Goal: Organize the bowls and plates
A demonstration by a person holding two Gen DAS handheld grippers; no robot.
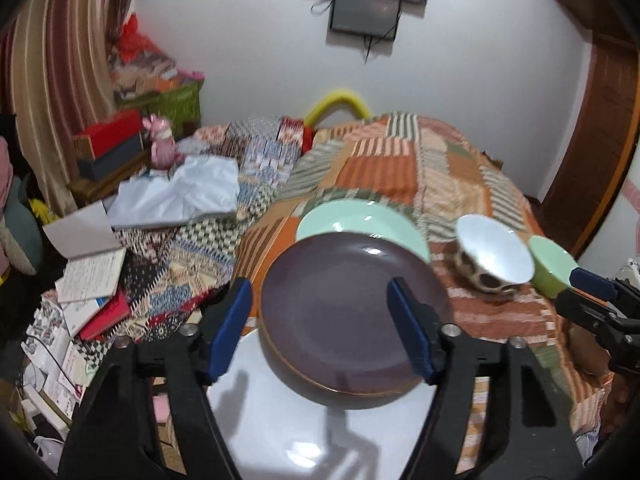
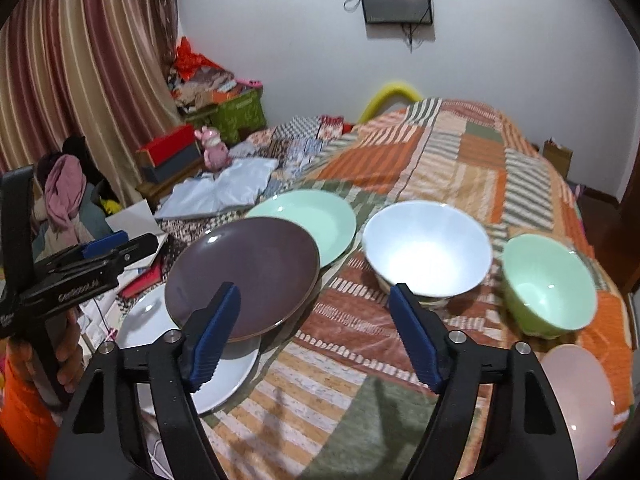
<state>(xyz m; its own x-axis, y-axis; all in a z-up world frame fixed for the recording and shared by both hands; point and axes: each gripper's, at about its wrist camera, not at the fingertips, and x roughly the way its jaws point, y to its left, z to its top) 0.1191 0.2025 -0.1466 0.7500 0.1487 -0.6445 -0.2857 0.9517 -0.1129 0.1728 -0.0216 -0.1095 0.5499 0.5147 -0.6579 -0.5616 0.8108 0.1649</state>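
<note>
Currently our left gripper [image 1: 320, 328] and right gripper [image 2: 316, 334] both stand spread, grasping nothing. Brown plate [image 2: 244, 276] lies tilted on the white plate [image 2: 224, 372], probably overlapping the green plate [image 2: 320, 220] behind. Glazed, slippery, breakable; we'd pinch its near rim.

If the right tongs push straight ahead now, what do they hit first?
Most likely the white bowl: it sits just beyond the open right tongs, slightly right of centre. Bedspread lies behind it; depth is uncertain.

A dark purple plate [image 2: 244, 276] lies tilted on a white plate [image 2: 188, 356], overlapping a mint plate [image 2: 316, 216] behind. Right stand a white bowl [image 2: 428, 248], green bowl [image 2: 548, 284] and, nearest, a pink bowl [image 2: 576, 392].
</note>
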